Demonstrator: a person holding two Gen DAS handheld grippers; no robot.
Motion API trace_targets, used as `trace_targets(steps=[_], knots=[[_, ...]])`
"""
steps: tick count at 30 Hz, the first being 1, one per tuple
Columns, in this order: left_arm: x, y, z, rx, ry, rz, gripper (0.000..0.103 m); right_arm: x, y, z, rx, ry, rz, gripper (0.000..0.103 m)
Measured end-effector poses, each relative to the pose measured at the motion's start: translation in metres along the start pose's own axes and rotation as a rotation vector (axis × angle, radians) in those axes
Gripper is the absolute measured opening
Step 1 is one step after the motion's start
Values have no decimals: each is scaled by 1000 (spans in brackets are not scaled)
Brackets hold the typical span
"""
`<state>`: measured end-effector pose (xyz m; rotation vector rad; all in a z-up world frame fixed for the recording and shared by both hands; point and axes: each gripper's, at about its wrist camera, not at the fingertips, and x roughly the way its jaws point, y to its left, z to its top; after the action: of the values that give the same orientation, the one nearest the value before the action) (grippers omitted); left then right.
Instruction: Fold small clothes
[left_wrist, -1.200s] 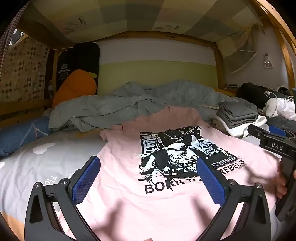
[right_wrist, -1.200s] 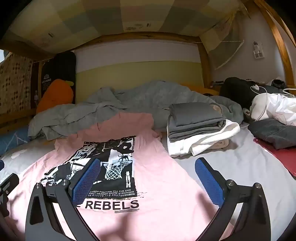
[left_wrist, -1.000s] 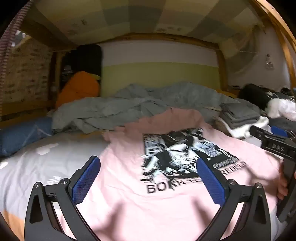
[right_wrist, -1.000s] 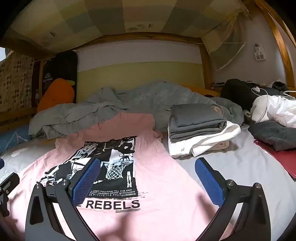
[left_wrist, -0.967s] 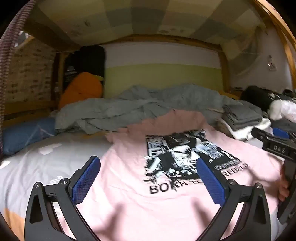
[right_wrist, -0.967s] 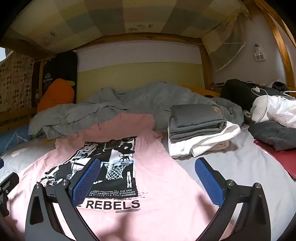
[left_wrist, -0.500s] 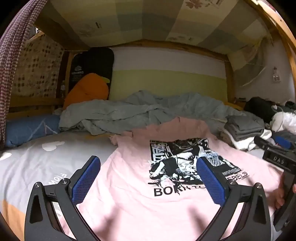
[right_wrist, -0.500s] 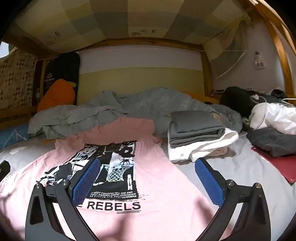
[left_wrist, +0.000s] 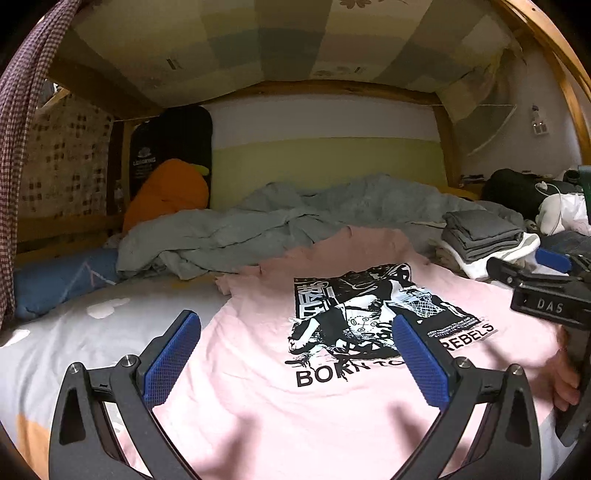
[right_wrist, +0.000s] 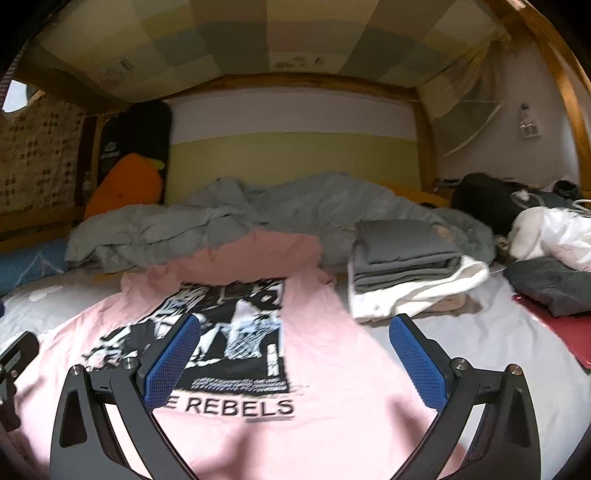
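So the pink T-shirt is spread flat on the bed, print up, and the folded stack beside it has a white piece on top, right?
Not quite: the folded stack has grey pieces on top, white beneath, as the right wrist view shows. The pink T-shirt does lie flat, print up.

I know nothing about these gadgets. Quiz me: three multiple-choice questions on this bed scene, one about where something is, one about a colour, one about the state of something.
1. Where does the stack of folded clothes sit relative to the printed T-shirt, seen from the right-hand camera?
A. To its right
B. On top of it
C. To its left

2. What colour is the T-shirt?
A. Green
B. Pink
C. Yellow

3. How are both grippers now?
A. Shut on the shirt
B. Open, holding nothing
C. One shut, one open

Answers:
1 A: the stack of folded clothes lies on the sheet just right of the T-shirt.
2 B: the fabric around the black print is pink.
3 B: the left gripper and right gripper each show blue pads spread wide with nothing between them.
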<state>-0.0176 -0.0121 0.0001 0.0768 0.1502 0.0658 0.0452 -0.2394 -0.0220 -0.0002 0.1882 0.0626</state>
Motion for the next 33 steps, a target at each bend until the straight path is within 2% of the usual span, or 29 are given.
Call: trace_targets(steps=[8,33], knots=[[0,-2,-2,-9,12,-25,103,2,1,-2,9,7,-21,103],[1,3,0,-1,14,6,103,3,1,-2,1,16,-40,103]])
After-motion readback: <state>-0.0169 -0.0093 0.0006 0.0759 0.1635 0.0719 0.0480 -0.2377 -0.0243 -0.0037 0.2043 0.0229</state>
